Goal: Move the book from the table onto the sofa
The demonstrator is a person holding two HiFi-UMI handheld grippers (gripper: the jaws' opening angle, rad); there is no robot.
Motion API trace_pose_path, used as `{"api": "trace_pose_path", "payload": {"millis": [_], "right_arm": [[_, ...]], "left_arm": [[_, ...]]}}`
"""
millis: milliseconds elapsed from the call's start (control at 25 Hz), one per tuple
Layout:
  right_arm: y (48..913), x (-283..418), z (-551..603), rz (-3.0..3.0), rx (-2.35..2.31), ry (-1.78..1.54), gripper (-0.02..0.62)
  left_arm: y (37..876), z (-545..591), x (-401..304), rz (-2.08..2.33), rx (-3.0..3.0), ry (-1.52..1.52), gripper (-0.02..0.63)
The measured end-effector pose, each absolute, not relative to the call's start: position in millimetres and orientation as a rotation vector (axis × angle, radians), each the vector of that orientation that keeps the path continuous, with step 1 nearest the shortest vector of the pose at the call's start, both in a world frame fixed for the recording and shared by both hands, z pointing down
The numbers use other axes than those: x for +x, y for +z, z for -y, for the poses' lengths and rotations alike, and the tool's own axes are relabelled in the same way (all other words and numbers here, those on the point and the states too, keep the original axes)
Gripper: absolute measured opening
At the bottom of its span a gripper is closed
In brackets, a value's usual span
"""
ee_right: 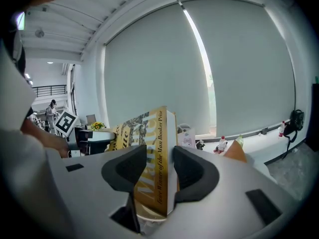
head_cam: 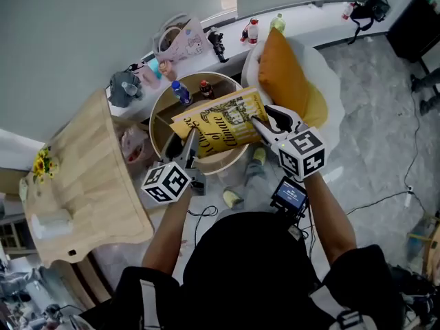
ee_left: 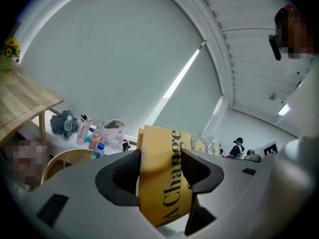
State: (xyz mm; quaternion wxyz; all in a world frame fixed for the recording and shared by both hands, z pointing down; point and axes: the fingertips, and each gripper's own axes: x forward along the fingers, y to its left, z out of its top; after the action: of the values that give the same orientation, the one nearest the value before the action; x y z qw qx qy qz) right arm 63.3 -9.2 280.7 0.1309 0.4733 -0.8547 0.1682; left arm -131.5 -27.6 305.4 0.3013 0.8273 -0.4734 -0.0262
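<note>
The left tongs (head_cam: 188,146) are clamped on one end of the yellow book (head_cam: 218,126), lettered "A Change of Climate" and "Winner of the Man Booker Prize", held over the round counter (head_cam: 157,113), the right tongs (head_cam: 264,124) clamped on the other.

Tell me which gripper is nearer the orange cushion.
Right. The right gripper holds the book at its end beside the orange cushion; the left gripper holds its far end.

round table (head_cam: 157,113): blue-capped bottle (head_cam: 181,93), dark bottle (head_cam: 205,89) | sofa (head_cam: 324,69): orange cushion (head_cam: 285,74)
</note>
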Motion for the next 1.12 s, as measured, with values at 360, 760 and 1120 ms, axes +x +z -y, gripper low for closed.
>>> {"api": "trace_pose_path", "payload": {"millis": [360, 760, 1120], "right_arm": [[272, 154, -8, 2.38, 1.602, 0.507, 0.184], [280, 321, 3, 2.275, 1.777, 0.59, 0.184], [299, 456, 13, 2.216, 1.872, 0.682, 0.181]], "left_arm": [[294, 45, -34, 1.042, 2.32, -0.006, 0.256], [292, 88, 144, 0.862, 2.403, 0.076, 0.255], [296, 114, 286, 0.779, 2.428, 0.133, 0.255]]}}
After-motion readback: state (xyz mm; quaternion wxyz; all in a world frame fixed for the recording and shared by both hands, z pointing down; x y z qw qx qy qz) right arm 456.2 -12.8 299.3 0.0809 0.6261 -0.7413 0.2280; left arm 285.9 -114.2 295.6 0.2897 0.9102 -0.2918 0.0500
